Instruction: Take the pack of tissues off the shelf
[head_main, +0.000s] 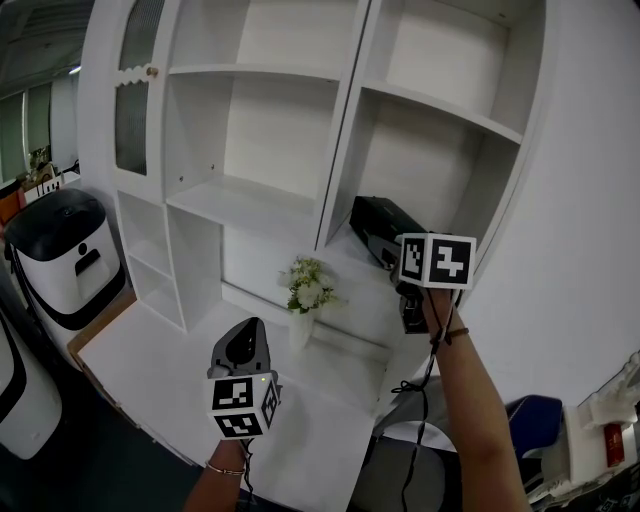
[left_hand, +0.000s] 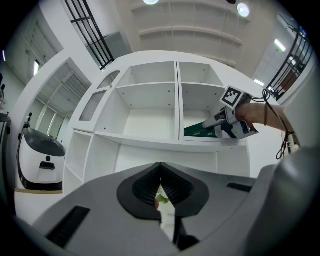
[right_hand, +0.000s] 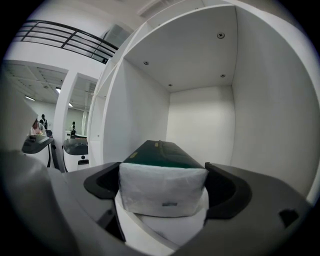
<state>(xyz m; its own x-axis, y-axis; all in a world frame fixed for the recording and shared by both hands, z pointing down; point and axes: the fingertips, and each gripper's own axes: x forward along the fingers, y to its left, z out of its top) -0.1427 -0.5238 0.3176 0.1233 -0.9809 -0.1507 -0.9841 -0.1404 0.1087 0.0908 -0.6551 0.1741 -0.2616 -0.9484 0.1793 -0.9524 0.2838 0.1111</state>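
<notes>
The pack of tissues lies on the right-hand shelf of the white unit: a dark green top and a white wrapped end facing me. It shows dark in the head view and green in the left gripper view. My right gripper is level at that shelf with its jaws wide, one on each side of the pack's near end, not visibly squeezing it. In the head view the right gripper sits just before the pack. My left gripper hovers over the lower counter, shut and empty.
A small vase of white flowers stands on the counter between the two grippers. White upright dividers frame the shelf bay. A white and black machine stands at the left. A blue object is at the lower right.
</notes>
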